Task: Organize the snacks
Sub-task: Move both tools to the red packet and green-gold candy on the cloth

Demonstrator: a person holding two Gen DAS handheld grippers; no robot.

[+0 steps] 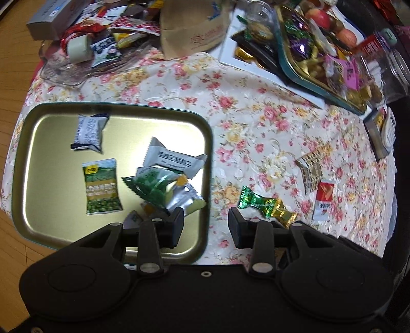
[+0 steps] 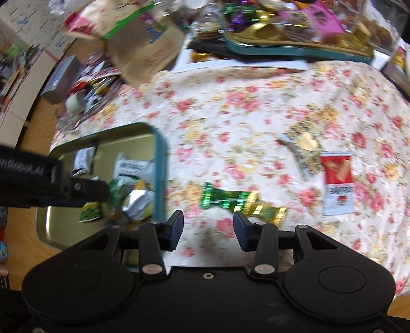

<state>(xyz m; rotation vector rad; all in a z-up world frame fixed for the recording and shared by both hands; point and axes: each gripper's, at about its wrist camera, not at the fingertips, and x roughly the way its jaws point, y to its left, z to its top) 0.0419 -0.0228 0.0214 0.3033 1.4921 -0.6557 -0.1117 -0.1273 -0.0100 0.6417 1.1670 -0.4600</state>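
A tin tray with a gold inside lies on the floral cloth at the left and holds several snack packets, among them a green pea packet and a white packet. My left gripper hovers open over the tray's right rim with nothing between its fingers. A green and gold twisted candy lies on the cloth just beyond my right gripper, which is open and holds nothing. Further right lie a red and white sachet and a gold patterned wrapper. The tray shows at the left.
A second tray heaped with sweets sits on a white board at the back right. A brown paper bag, a glass dish of snacks and a grey box crowd the back. A small tin is at the right edge.
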